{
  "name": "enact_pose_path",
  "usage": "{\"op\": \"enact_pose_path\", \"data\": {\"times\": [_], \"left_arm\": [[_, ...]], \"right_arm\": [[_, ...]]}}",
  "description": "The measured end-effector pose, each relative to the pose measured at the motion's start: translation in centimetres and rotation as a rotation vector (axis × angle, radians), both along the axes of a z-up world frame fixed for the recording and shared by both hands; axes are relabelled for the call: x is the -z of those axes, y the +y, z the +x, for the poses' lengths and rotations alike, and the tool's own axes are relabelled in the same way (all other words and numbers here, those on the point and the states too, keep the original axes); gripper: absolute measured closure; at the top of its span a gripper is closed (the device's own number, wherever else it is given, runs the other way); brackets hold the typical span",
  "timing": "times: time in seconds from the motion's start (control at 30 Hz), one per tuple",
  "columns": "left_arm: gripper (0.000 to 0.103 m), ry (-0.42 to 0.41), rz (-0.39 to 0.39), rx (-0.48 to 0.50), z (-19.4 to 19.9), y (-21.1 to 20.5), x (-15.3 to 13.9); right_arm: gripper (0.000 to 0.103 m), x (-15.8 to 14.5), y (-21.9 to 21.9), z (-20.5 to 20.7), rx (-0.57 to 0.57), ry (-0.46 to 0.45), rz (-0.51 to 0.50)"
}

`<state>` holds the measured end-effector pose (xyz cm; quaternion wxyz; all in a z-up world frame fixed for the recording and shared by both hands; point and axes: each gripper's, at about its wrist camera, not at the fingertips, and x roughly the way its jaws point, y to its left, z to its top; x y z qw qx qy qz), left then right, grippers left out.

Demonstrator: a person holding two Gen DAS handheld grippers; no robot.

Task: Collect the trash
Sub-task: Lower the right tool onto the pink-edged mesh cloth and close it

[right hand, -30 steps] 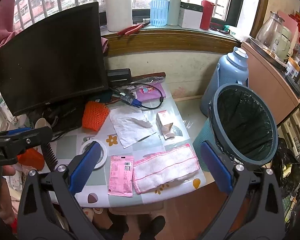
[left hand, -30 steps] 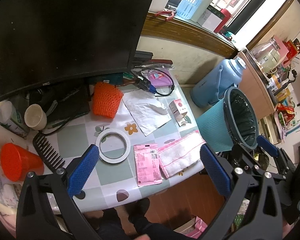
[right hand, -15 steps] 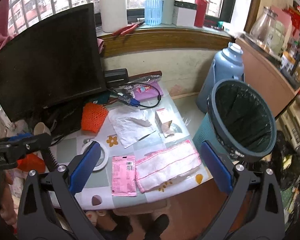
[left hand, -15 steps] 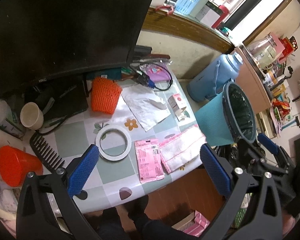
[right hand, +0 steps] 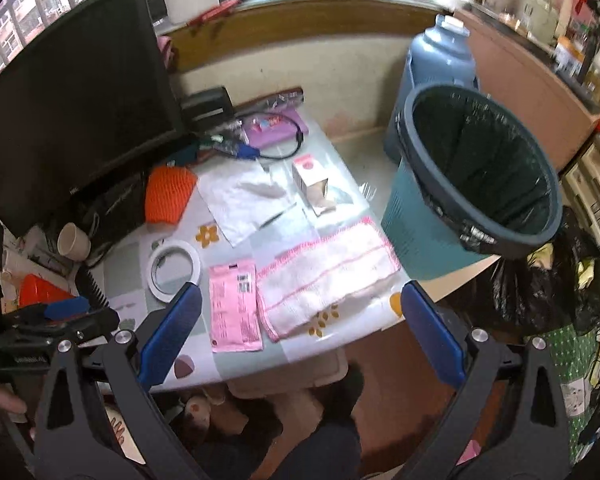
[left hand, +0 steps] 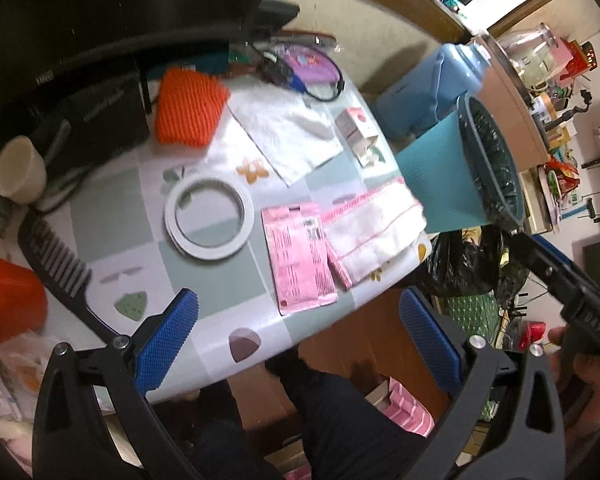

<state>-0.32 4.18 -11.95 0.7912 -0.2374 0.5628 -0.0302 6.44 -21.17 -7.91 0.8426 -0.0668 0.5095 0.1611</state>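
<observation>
Beside the wall under a window stands the small worktop (right hand: 236,354) with a flowered cover, a dark monitor (right hand: 72,96) at its back and one teal trash bin (right hand: 476,168) with a black liner at its right edge, empty as far as I see. Compared with a second ago, both my cameras have come lower and closer to the near edge, so the pink things fill more of the views; I judge the approach has begun and no trash is collected yet. The left tool (left hand: 300,340) has its blue pads wide apart and holds nothing, and the right tool (right hand: 300,332) is spread the same way, also with nothing between. I count one white cloth with pink border (right hand: 324,276), one sheet of white paper (right hand: 240,200), one orange net sleeve (right hand: 168,196), one pink packet (right hand: 234,306) just beside the cloth, one ring of tape (right hand: 175,270), one small opened carton (right hand: 312,184) and one black comb (left hand: 56,264). Packet, paper and carton look to me like the trash.
</observation>
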Motion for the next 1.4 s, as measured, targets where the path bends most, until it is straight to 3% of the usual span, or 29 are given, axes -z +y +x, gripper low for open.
{"op": "enact_pose_path", "data": {"times": [0.3, 0.5, 0.73, 1.03, 1.23, 1.4], "left_arm": [[0.005, 0.074, -0.003, -0.039, 1.2, -3.7, 4.4], [0.005, 0.119, -0.004, -0.144, 2.3, -4.9, 6.8], [0.006, 0.210, 0.000, -0.249, 4.2, -6.3, 11.4], [0.006, 0.281, 0.017, -0.311, 6.7, -7.5, 15.0], [0.010, 0.301, 0.037, -0.326, 7.8, -7.3, 15.8], [0.020, 0.312, 0.081, -0.337, 8.5, -7.4, 15.6]], "right_arm": [[0.004, 4.7, -1.4, 3.6, -0.143, 0.097, -0.058], [0.004, 7.7, -0.7, 5.1, -0.316, 0.157, -0.098], [0.004, 11.7, -0.2, 7.4, -0.422, 0.202, -0.142], [0.004, 15.8, 0.4, 9.7, -0.490, 0.241, -0.163], [0.004, 17.9, 0.8, 10.7, -0.477, 0.264, -0.175], [0.004, 19.1, 0.9, 11.2, -0.468, 0.273, -0.186]]}}
